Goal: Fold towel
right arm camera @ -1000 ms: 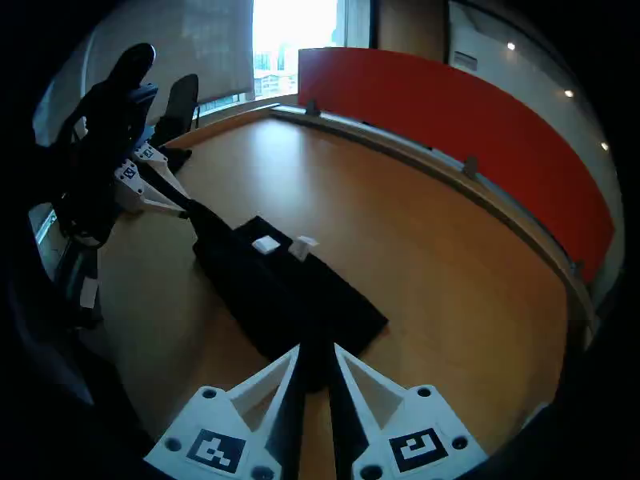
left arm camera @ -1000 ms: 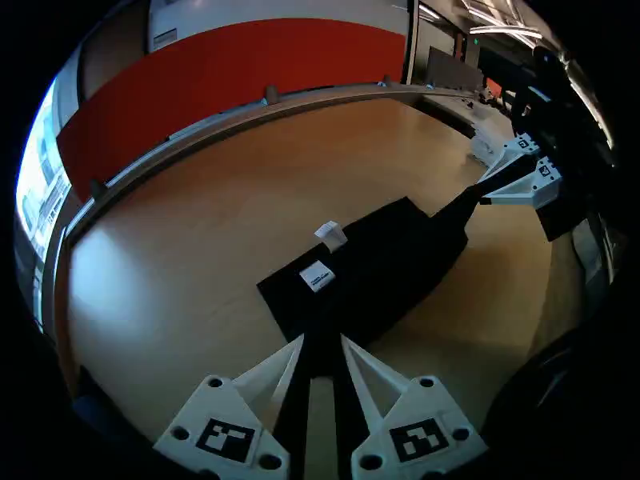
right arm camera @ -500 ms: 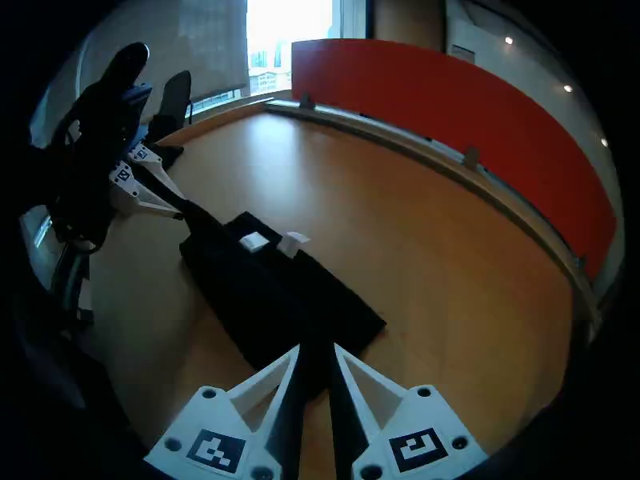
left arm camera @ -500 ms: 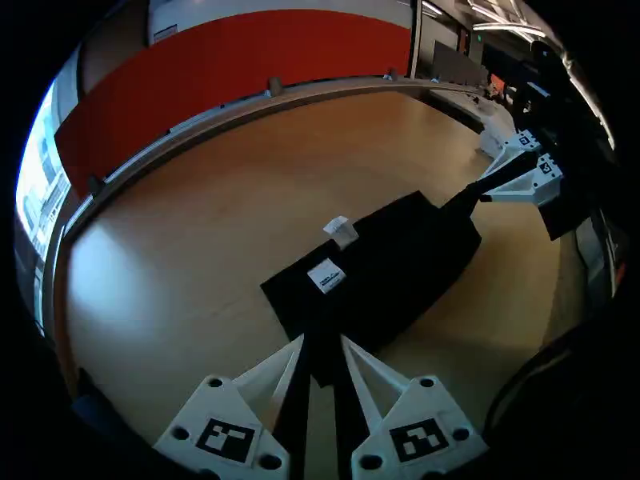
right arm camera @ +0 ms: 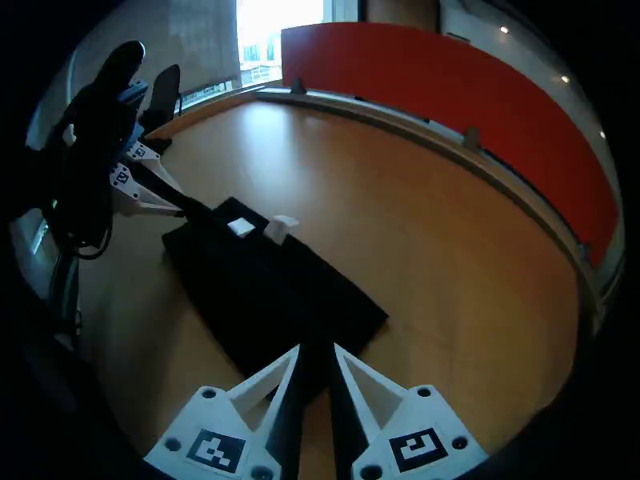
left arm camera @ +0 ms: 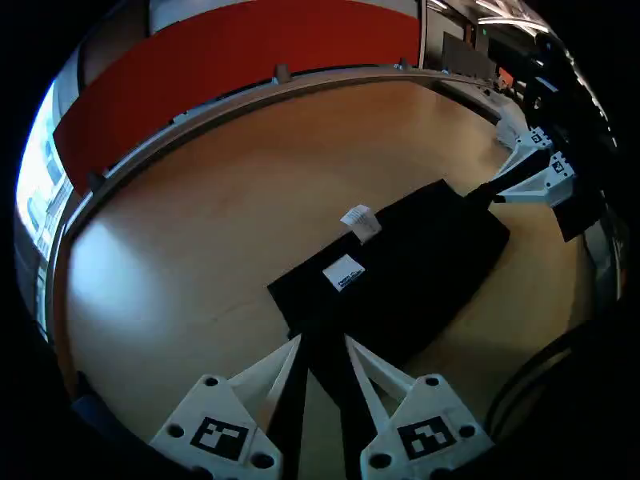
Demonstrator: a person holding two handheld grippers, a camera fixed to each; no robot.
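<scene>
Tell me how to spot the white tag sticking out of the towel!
Find the wooden table by the red wall; a black towel lies on it. Along the towel's wall-side edge sit two white tags. The sticking-out tag pokes past the edge, while the flat tag lies on the black cloth.

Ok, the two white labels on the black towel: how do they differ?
The inner label lies flat on the towel, away from its edge. The outer label sits at the towel's far edge and pokes out over the table. The inner label shows dark print, while the outer label looks blank and creased. In the right gripper view the outer label seems to stand up. Both are small, white and close together along the same edge.
</scene>
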